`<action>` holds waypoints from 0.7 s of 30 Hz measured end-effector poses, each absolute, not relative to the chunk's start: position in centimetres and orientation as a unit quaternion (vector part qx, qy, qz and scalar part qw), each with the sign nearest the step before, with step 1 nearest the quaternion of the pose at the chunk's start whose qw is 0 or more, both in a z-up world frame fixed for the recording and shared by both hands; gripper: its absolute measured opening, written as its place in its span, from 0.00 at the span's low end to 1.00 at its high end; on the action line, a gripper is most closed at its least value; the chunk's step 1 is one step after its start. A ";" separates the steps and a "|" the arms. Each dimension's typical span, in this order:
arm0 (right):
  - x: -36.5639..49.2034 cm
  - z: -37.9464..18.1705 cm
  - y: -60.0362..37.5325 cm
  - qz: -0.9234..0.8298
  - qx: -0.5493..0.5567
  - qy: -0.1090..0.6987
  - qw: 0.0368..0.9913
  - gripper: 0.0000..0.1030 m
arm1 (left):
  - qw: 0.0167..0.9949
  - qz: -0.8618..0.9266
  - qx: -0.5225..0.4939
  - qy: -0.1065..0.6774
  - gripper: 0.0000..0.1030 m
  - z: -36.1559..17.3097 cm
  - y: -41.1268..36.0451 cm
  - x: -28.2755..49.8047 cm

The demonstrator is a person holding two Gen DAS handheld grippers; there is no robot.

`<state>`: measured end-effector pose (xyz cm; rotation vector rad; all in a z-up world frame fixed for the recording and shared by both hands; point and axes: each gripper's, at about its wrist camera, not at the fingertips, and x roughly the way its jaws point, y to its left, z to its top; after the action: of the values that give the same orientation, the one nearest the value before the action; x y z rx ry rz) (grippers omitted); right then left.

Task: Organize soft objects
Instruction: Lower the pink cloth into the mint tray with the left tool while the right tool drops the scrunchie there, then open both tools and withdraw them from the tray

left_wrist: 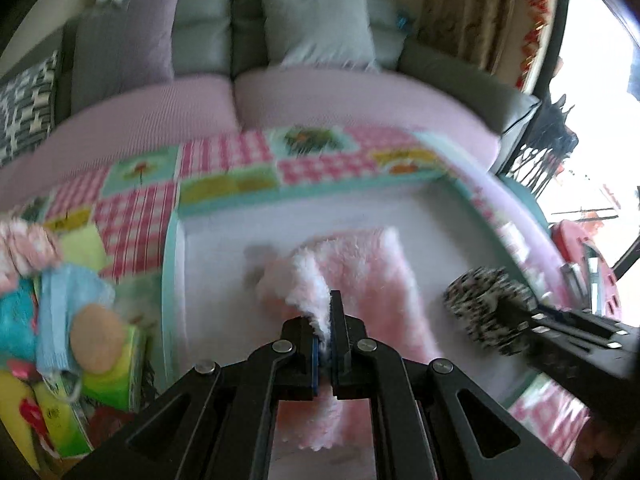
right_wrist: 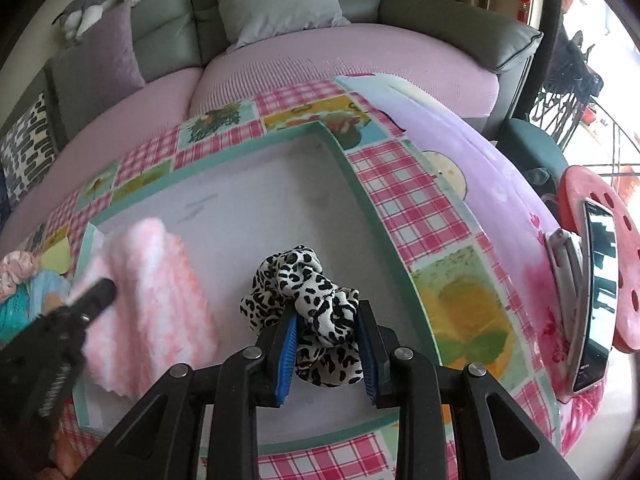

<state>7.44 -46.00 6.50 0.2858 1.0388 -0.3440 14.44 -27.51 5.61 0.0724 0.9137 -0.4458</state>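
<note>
My left gripper (left_wrist: 325,320) is shut on the edge of a fluffy pink and white cloth (left_wrist: 360,280), which lies partly folded in a white tray with a teal rim (left_wrist: 170,280). The cloth (right_wrist: 156,280) and the left gripper (right_wrist: 100,292) also show at the left in the right wrist view. My right gripper (right_wrist: 326,320) is shut on a leopard-print scrunchie (right_wrist: 304,284) and holds it over the tray (right_wrist: 360,184). The scrunchie (left_wrist: 484,304) shows at the right in the left wrist view.
A pile of soft items (left_wrist: 60,304), blue, pink and yellow, lies left of the tray on the checked tablecloth (right_wrist: 404,200). A phone (right_wrist: 596,300) leans on a red stool at the right. A grey sofa with cushions (left_wrist: 316,28) stands behind.
</note>
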 end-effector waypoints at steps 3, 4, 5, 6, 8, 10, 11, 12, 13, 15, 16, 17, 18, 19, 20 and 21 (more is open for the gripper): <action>7.6 6.4 -45.8 -0.165 0.131 0.496 0.842 0.31 | 0.863 -0.201 0.031 0.462 0.04 4.1 -27.0 14.9; 7.6 6.4 -45.8 -0.166 0.130 0.497 0.842 0.31 | 0.862 -0.200 0.030 0.466 0.04 3.8 -26.9 14.9; 7.6 6.4 -45.8 -0.166 0.130 0.497 0.842 0.31 | 0.860 -0.198 0.030 0.469 0.04 3.7 -26.9 15.0; 7.8 6.4 -45.9 -0.166 0.130 0.498 0.841 0.31 | 0.859 -0.197 0.029 0.472 0.04 3.6 -26.9 15.0; 7.7 6.7 -45.8 -0.167 0.125 0.500 0.841 0.31 | 0.856 -0.196 0.026 0.478 0.04 3.9 -26.7 14.9; 7.7 7.2 -45.7 -0.169 0.119 0.494 0.845 0.37 | 0.854 -0.194 0.024 0.482 0.05 4.3 -26.6 14.8; 7.6 7.4 -45.7 -0.170 0.118 0.492 0.846 0.39 | 0.853 -0.193 0.025 0.485 0.08 4.4 -26.4 15.0; 7.5 7.7 -45.6 -0.170 0.116 0.489 0.848 0.44 | 0.852 -0.191 0.026 0.487 0.14 4.6 -26.4 14.8; 7.4 8.0 -45.5 -0.170 0.115 0.486 0.850 0.49 | 0.851 -0.188 0.027 0.490 0.19 4.8 -26.2 15.0; 7.2 8.4 -45.3 -0.167 0.115 0.481 0.853 0.53 | 0.852 -0.182 0.022 0.490 0.40 5.4 -25.7 15.0; 7.2 8.5 -45.3 -0.165 0.115 0.480 0.854 0.57 | 0.854 -0.180 0.018 0.489 0.42 5.7 -25.5 15.0; 7.2 8.6 -45.1 -0.164 0.113 0.480 0.854 0.59 | 0.855 -0.178 0.014 0.486 0.45 6.1 -25.2 14.9; 7.2 8.6 -45.0 -0.162 0.112 0.481 0.854 0.63 | 0.857 -0.176 0.014 0.484 0.50 6.4 -24.9 14.9; 7.3 8.5 -45.0 -0.160 0.111 0.482 0.854 0.66 | 0.859 -0.171 0.016 0.482 0.55 6.6 -24.8 14.9; 7.4 8.5 -44.8 -0.157 0.110 0.484 0.854 0.67 | 0.861 -0.163 0.020 0.481 0.67 6.8 -24.7 15.0; 7.4 8.4 -44.8 -0.155 0.109 0.485 0.854 0.71 | 0.864 -0.154 0.024 0.479 0.75 6.8 -24.5 15.0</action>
<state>7.42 -44.76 8.42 0.2286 1.0203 -0.3260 15.01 -24.52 6.81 0.0509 1.0034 -0.3236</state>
